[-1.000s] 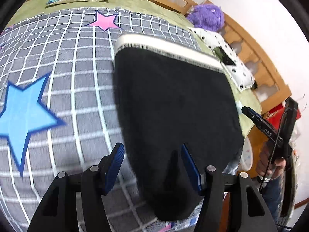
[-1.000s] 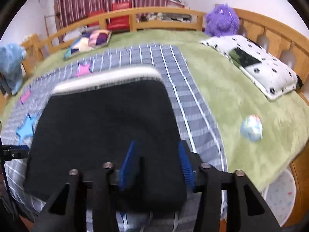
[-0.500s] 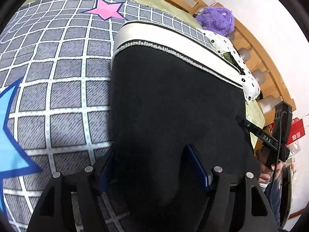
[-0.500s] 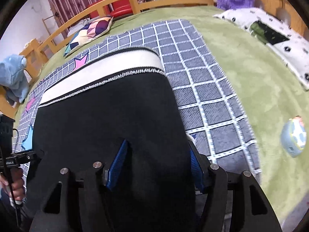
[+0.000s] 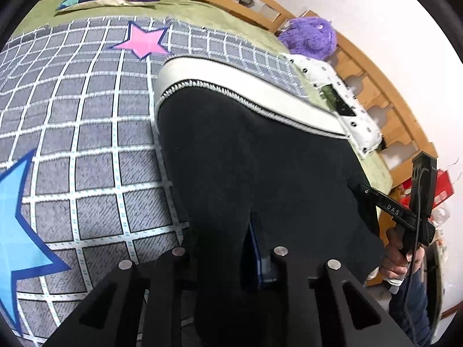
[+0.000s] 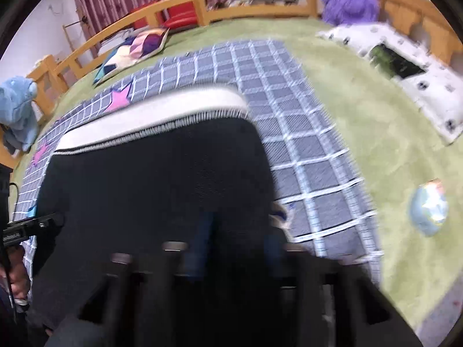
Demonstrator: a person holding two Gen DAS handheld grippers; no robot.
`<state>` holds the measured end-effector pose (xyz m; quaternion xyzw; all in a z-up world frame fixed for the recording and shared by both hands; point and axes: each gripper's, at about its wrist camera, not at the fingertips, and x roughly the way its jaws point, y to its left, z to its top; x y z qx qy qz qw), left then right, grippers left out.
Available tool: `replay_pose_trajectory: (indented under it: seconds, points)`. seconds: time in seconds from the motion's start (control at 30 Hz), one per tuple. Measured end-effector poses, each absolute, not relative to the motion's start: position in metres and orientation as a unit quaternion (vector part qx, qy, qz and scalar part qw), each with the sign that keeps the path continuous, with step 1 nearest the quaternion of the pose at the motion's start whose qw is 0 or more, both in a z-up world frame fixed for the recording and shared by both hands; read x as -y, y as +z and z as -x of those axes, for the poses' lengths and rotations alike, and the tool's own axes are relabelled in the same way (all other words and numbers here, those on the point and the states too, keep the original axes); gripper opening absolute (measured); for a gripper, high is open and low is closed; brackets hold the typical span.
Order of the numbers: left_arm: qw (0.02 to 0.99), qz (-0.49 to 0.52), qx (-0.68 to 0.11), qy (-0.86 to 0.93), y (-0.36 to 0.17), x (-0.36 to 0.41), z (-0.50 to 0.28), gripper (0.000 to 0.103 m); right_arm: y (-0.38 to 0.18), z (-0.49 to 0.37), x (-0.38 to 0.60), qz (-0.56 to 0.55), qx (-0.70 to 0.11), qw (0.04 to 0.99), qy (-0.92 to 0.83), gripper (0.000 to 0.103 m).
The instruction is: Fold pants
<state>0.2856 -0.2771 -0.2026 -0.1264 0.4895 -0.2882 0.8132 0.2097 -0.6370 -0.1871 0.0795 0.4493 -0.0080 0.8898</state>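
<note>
On the checked blanket (image 5: 86,144) lie the black pants (image 5: 260,159), white waistband at the far end. Left gripper (image 5: 225,248) and right gripper (image 6: 234,237) jaws just closed, each pinching the near hem.

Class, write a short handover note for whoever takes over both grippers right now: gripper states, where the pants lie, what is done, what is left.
Left gripper: jaws have just closed, pinching the near edge of the pants.
Right gripper: jaws have just closed on the near edge too; that view is blurred.
Pants: black, spread flat on the checked blanket, white waistband at the far end.
Done: both near corners gripped.
Left: probably lift the near edge and carry it toward the waistband, then lay it down and release.
</note>
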Motion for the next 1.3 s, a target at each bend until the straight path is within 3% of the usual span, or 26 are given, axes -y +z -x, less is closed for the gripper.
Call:
replay_pose_trajectory:
  seconds: [0.2, 0.43, 0.63, 0.8, 0.87, 1.1, 1.13, 1.17, 1.3]
  points:
    - [0.82, 0.132, -0.462, -0.311, -0.161, 0.259, -0.279, 0.018, -0.139, -0.19, 0.612, -0.082, -0.408, 0.909, -0.024, 0.011]
    - [0.835, 0.15, -0.435, -0.301, -0.118, 0.172, -0.276, 0.016, -0.081, -0.185, 0.536, -0.086, -0.353, 0.932, 0.018, 0.01]
    - [0.861, 0.136, -0.431, -0.232, -0.1, 0.044, -0.261, 0.016, -0.099, -0.213, 0.442, -0.125, -0.361, 0.918, 0.105, 0.01]
    - [0.866, 0.129, -0.452, -0.172, -0.118, -0.038, -0.26, 0.017, -0.139, -0.243, 0.352, -0.125, -0.391, 0.894, 0.176, 0.009]
    - [0.856, 0.142, -0.472, -0.157, -0.142, -0.058, -0.268, 0.018, -0.159, -0.257, 0.324, -0.104, -0.409, 0.888, 0.183, 0.009]
    - [0.841, 0.161, -0.503, -0.121, -0.193, -0.063, -0.278, 0.042, -0.203, -0.285, 0.309, -0.038, -0.443, 0.887, 0.128, 0.014]
    - [0.842, 0.157, -0.503, -0.116, -0.193, -0.063, -0.275, 0.042, -0.205, -0.283, 0.307, -0.024, -0.451, 0.884, 0.126, 0.016]
    - [0.844, 0.15, -0.503, -0.109, -0.192, -0.062, -0.268, 0.042, -0.203, -0.279, 0.309, -0.007, -0.451, 0.884, 0.118, 0.026]
    - [0.865, 0.102, -0.485, -0.078, -0.174, -0.057, -0.235, 0.047, -0.17, -0.248, 0.325, -0.031, -0.434, 0.896, 0.088, 0.027]
